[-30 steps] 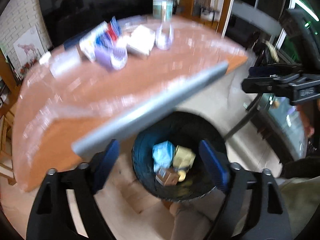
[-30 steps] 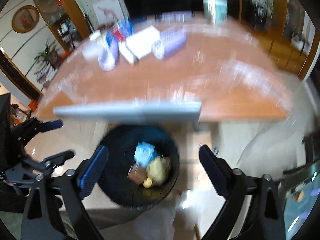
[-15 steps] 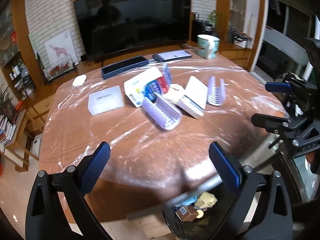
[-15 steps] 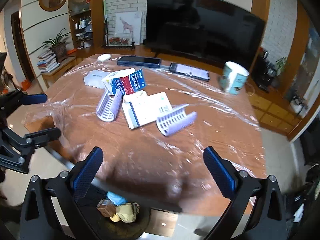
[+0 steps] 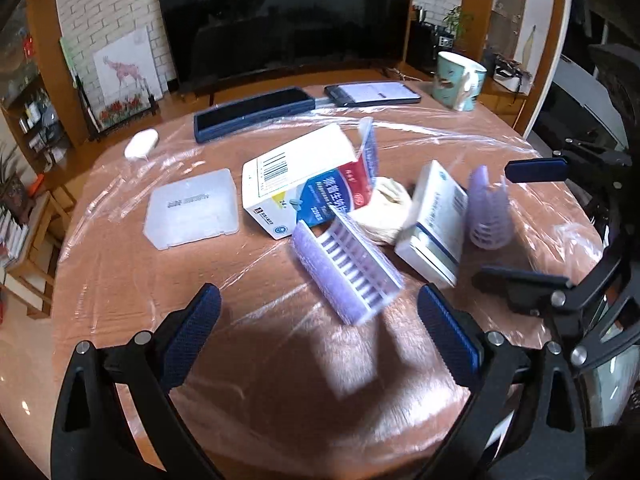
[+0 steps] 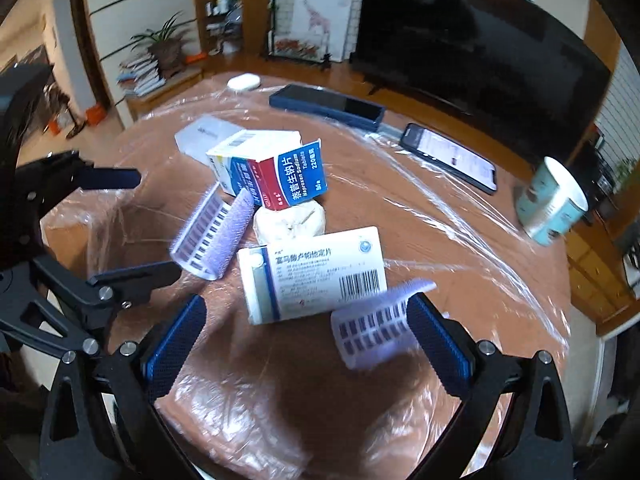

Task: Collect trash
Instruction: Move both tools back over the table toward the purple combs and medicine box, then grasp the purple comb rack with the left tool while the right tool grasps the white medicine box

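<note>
1. Litter sits heaped at the centre of a round brown wooden bench [image 5: 120,280] wrapped in clear plastic film, seen from both wrist cameras.
2. A blue, red and white medicine carton [image 5: 304,184] [image 6: 272,172] lies open, its flap end tipped toward the right of the left wrist frame; its long axis runs roughly left to right there.
3. A white carton with a blue stripe [image 5: 436,224] [image 6: 316,272] leans on edge in the left wrist view, long axis running from upper right to lower left; in the right wrist view it lies nearly level at the frame's centre.
4. Two lilac ribbed plastic vial trays: one [image 5: 348,272] [image 6: 212,236] slants from upper left to lower right in the left wrist frame, the other [image 5: 490,212] [image 6: 376,324] stands more upright at its right.
5. One crumpled cream tissue wad [image 5: 388,208] [image 6: 292,220] rests between the cartons.
6. The left gripper [image 5: 318,344] has its fingers spread wide and empty; the right gripper [image 6: 306,344] likewise has them spread, the second tray just beside its right finger, contact unclear.
7. Behind: one frosted plastic case [image 5: 192,208], two phones, one mug [image 5: 458,82], a dark television [image 5: 284,16], white brick wall.
</note>
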`<state>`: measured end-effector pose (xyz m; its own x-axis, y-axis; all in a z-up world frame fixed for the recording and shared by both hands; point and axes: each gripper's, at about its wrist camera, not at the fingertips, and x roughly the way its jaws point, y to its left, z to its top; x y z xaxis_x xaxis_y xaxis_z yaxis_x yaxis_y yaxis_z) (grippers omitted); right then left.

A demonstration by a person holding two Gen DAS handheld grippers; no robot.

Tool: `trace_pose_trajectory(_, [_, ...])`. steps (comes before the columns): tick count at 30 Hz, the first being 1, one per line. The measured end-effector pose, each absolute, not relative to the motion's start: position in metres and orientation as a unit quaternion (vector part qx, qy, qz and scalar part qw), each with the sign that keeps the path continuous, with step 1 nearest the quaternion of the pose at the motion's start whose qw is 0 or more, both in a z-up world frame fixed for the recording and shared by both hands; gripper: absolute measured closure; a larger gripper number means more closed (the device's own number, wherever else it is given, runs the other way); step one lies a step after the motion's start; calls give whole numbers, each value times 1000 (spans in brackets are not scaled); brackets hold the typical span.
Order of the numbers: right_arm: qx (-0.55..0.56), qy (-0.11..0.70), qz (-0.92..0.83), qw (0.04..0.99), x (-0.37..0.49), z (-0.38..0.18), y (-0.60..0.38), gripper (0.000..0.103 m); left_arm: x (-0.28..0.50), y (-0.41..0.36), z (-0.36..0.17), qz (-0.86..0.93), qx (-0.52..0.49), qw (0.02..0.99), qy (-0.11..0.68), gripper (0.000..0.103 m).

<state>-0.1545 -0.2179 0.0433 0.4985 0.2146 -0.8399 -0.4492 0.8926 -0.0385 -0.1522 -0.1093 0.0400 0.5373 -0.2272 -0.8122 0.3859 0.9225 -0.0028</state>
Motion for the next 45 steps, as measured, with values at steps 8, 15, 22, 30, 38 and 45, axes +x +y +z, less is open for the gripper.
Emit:
trace_pose_trajectory(8, [-162,481,226,831,-123,28,-213,4,-120,-110,30,-178,57,860,475,4])
trace_pose_trajectory(15, [-140,505,255,813,-109,12,-214,4,-103,-114,18,-181,44,847,498,4])
trace_pose_trajectory(22, [-134,534,255,795,-113,-3,-210,4,-102,-117,7,-179,61,837,514,7])
trace_pose_trajectory(30, [-62,518,245,817,-120,2,-228,10,-108,-122,10,-173,102,843,499,41])
trace_pose_trajectory(38, [6,492,239,837,-129,24,-246,10,-112,-113,20,-172,77,850,492,58])
trace_pose_trajectory(45, [37,470,245,847,-138,40,-248,10,-123,-108,26,-175,73,855,483,58])
